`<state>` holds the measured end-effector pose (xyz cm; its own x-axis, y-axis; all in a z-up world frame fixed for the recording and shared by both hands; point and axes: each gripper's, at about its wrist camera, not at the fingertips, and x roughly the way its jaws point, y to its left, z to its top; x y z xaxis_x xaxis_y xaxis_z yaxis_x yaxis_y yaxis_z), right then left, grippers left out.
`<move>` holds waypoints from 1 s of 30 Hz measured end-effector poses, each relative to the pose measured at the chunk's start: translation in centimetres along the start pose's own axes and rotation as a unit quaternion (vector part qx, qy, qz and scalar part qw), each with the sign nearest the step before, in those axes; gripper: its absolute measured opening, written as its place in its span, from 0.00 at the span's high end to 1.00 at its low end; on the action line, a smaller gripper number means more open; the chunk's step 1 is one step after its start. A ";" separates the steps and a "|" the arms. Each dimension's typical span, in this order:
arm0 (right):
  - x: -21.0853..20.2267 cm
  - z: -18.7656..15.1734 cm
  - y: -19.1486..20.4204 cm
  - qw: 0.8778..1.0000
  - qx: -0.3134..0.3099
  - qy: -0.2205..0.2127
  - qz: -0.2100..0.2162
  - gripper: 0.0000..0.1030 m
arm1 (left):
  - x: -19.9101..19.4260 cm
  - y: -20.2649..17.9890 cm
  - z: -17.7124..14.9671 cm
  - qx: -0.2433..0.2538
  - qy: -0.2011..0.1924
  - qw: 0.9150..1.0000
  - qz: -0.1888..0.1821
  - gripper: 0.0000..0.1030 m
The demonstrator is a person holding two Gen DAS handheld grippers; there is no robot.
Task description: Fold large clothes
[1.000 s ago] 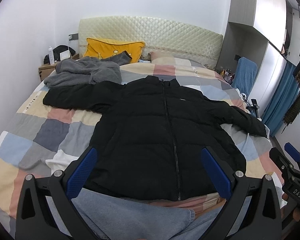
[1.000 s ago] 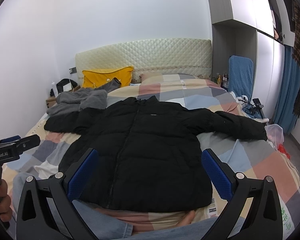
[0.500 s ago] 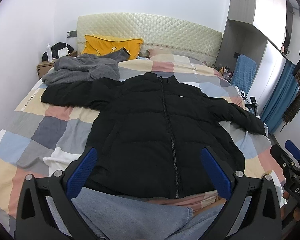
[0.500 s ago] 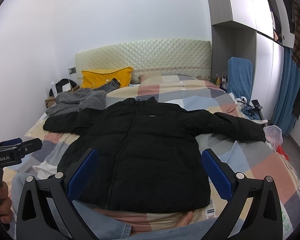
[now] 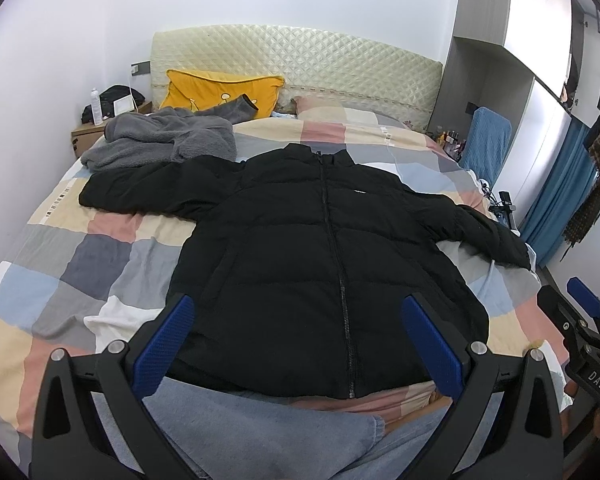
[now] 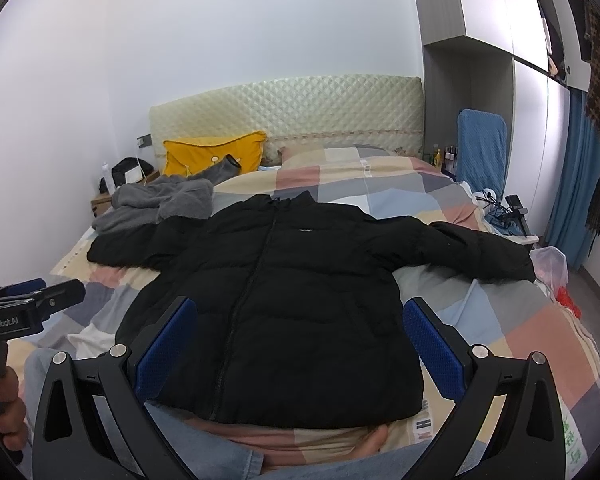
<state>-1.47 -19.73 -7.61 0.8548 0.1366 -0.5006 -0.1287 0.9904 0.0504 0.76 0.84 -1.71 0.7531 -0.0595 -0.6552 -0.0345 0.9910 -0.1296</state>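
Note:
A black puffer jacket (image 5: 324,264) lies flat, front up and zipped, on the checked bed cover, with both sleeves spread out to the sides. It also shows in the right wrist view (image 6: 276,296). My left gripper (image 5: 298,338) is open and empty, held above the jacket's hem. My right gripper (image 6: 300,340) is open and empty, also above the hem. Each gripper shows at the edge of the other's view: the right one (image 5: 584,332) and the left one (image 6: 24,304).
A grey fleece garment (image 5: 160,142) lies at the bed's far left by a yellow pillow (image 5: 220,90). A nightstand (image 5: 88,136) stands left of the bed. A blue chair (image 6: 480,148), cables and a plastic bag (image 6: 550,264) are on the right. My jeans-clad legs (image 5: 260,428) are at the foot.
The left gripper has risen a little, so the bed sits lower in its view. The right gripper has barely moved. Both stay open.

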 end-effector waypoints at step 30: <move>10.8 9.5 -11.8 0.990 0.088 -0.020 -0.107 0.00 | 7.1 -7.3 13.4 0.059 0.001 0.996 -0.071 0.00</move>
<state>14.03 -29.73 -5.36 0.8728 -0.0786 -0.4818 0.1434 0.9847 0.0992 15.13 -5.21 4.54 0.7435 -0.1992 -0.6384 0.1496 0.9800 -0.1315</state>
